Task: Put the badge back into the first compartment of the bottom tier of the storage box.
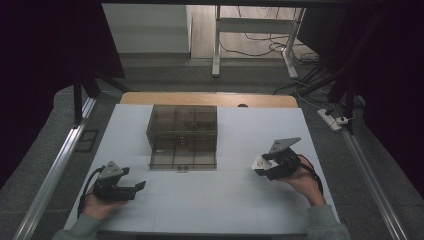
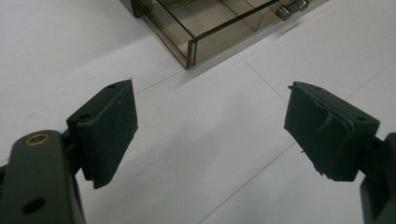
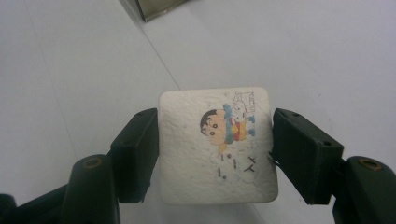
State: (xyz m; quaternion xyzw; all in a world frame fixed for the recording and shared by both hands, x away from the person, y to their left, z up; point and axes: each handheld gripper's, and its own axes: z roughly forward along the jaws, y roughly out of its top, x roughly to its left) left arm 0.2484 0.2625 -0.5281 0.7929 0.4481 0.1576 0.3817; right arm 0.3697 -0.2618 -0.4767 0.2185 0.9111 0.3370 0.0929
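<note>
On the white, rough-surfaced square packet (image 3: 217,147) clamped between the pads of my right gripper (image 3: 215,156) I see a printed cartoon child with black hair and a red top, next to a faint outlined animal figure. A short line of small characters runs along the packet's edge beside the drawing, and a few more dark marks sit under the figure, but all of it is too small and blurred for me to read. I can make out no other text, number or brand.
</note>
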